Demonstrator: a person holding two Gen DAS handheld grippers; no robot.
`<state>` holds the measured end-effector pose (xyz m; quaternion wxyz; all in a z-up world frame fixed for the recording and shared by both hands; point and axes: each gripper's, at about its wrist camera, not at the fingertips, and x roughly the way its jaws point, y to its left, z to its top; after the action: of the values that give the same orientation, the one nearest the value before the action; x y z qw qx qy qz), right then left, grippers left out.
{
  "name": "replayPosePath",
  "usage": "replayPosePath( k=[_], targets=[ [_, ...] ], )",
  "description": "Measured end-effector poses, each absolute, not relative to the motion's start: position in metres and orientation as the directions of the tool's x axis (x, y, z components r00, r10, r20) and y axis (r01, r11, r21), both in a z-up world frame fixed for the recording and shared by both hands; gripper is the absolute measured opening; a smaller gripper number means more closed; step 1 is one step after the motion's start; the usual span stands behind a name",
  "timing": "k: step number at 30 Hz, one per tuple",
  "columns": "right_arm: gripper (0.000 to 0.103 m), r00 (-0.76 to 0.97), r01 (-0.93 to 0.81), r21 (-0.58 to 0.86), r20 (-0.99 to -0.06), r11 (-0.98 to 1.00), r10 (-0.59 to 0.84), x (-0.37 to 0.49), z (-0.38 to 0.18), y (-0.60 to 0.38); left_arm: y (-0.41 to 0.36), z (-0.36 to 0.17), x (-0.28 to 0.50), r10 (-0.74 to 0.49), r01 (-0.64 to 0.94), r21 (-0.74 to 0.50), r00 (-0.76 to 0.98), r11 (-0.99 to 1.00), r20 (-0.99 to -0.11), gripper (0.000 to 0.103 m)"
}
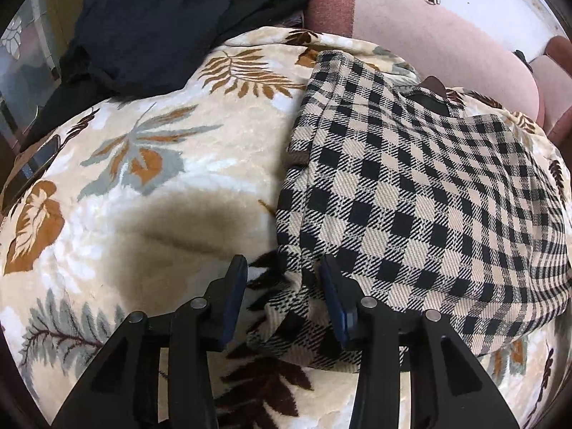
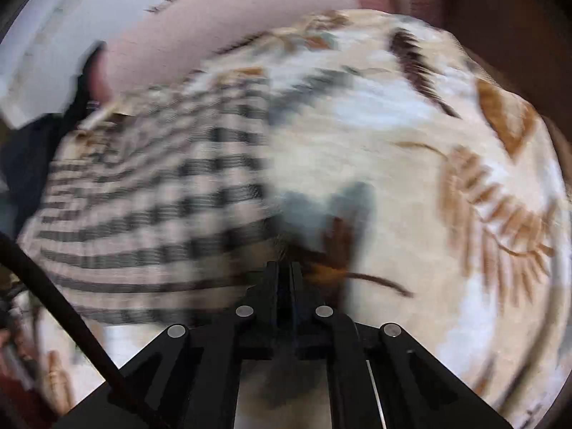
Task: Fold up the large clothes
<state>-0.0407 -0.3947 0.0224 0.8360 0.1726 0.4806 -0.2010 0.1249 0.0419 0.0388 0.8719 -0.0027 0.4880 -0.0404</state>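
Two grippers are hovering over the leaf-print blanket (image 1: 150, 164): left gripper (image 1: 282, 279) standing released astride the checked garment (image 1: 411, 196)'s corner, right gripper (image 2: 285, 279) clenched empty beside its edge

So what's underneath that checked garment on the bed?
The checked garment lies on a cream leaf-print blanket, which shows all around it. The blanket patch directly beneath, and whatever the garment's own folded layers enclose, are covered and cannot be seen.
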Motion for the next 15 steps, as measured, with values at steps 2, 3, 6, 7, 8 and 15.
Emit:
replayPosePath(
  k=[2,3,6,7,8,15],
  targets=[
    [0.004,0.48,0.588,0.159,-0.858,0.793,-0.184,-0.056,0.027,-0.419,0.042,0.045,0.12,-0.069,0.068,-0.039,0.529,0.997,-0.846,0.039],
    [0.004,0.524,0.599,0.215,-0.833,0.772,-0.175,-0.063,0.036,-0.427,0.041,0.051,0.115,-0.07,0.076,-0.034,0.547,0.997,-0.834,0.036],
    [0.005,0.641,0.559,0.235,-0.73,0.795,-0.236,-0.071,0.067,-0.417,0.032,0.071,0.097,-0.059,0.101,0.006,0.623,0.995,-0.78,0.036],
    [0.009,0.665,0.532,0.219,-0.705,0.818,-0.244,-0.068,0.074,-0.407,0.027,0.076,0.092,-0.066,0.113,0.01,0.644,0.994,-0.762,0.036],
    [0.009,0.684,0.497,0.2,-0.689,0.845,-0.239,-0.062,0.078,-0.394,0.023,0.079,0.09,-0.075,0.124,0.009,0.657,0.992,-0.75,0.036],
    [0.009,0.696,0.191,0.146,-0.718,0.971,-0.029,0.009,0.062,-0.277,-0.021,0.052,0.096,-0.081,0.205,0.06,0.614,0.977,-0.785,0.036]
  ],
)
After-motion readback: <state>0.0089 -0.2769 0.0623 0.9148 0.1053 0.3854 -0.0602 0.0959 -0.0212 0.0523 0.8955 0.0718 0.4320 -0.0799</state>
